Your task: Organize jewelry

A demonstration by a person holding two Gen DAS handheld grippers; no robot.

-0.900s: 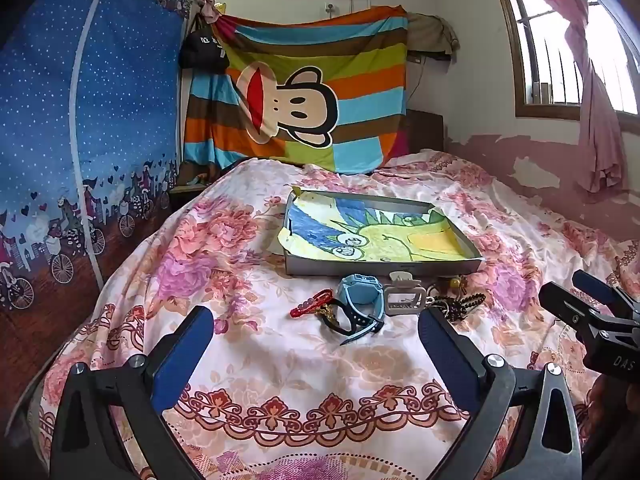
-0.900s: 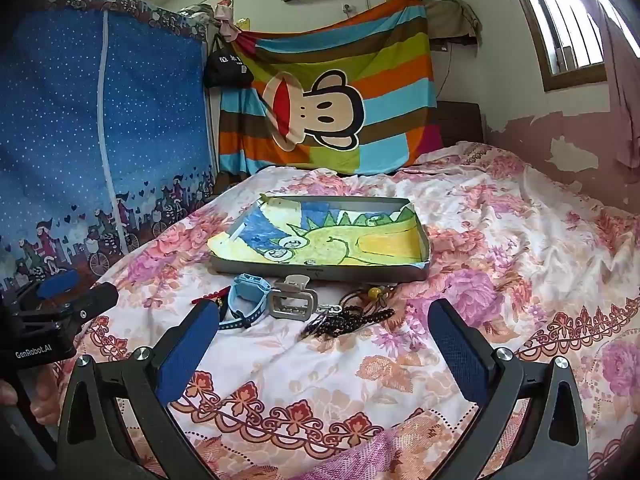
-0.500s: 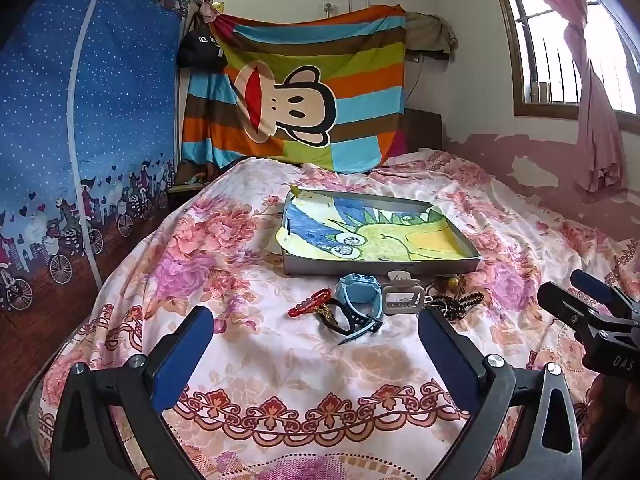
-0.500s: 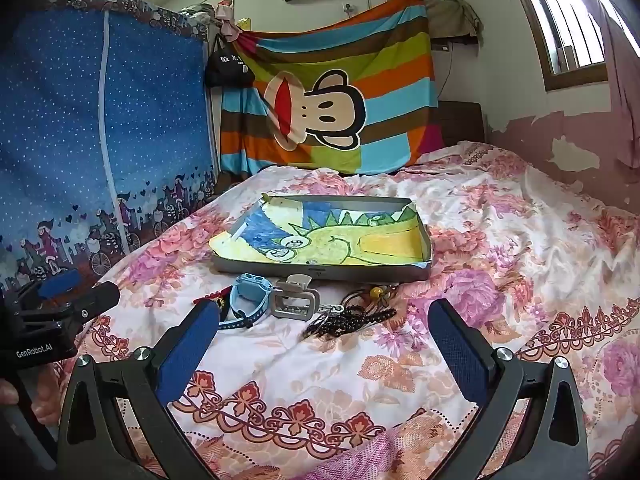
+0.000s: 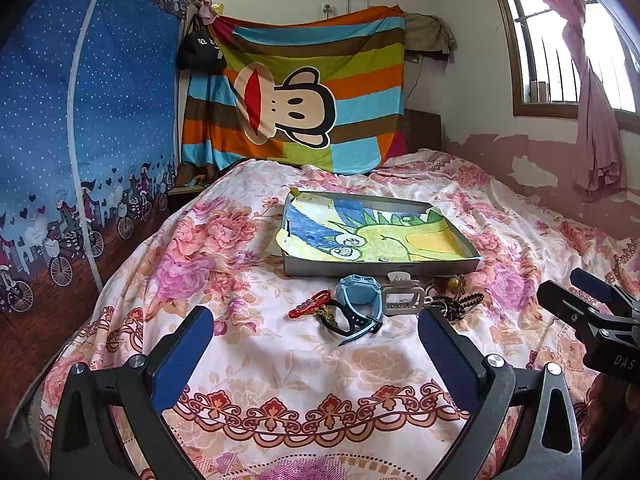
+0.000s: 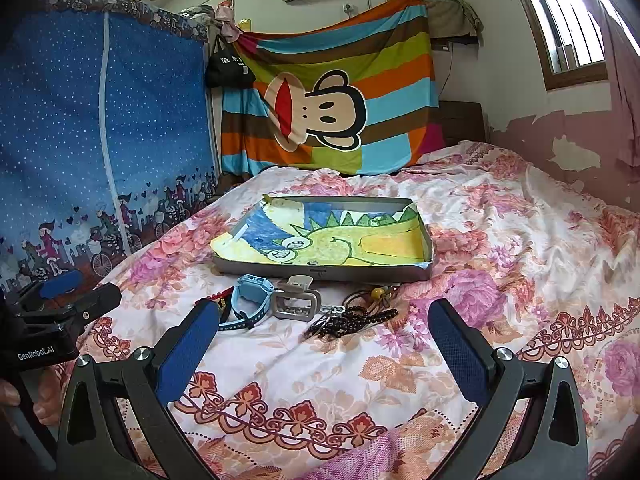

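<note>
A shallow grey tray point(image 5: 380, 268) point(image 6: 320, 273) lined with a dinosaur drawing lies on the floral bedspread. In front of it lie a red bead bracelet point(image 5: 310, 304), a blue watch point(image 5: 356, 294) point(image 6: 250, 294), a silver hair clip point(image 5: 402, 298) point(image 6: 296, 304) and dark bead strings point(image 5: 460, 302) point(image 6: 348, 320). My left gripper point(image 5: 314, 354) is open and empty, short of the jewelry. My right gripper point(image 6: 324, 344) is open and empty, just short of the dark beads.
The bed point(image 5: 260, 360) fills both views. A blue wardrobe cover point(image 5: 80, 140) stands at the left, a striped monkey blanket point(image 5: 300, 100) hangs behind, and a window with a pink curtain point(image 5: 588, 100) is at the right.
Both views have shifted very slightly; both grippers stay open and the jewelry has not moved.
</note>
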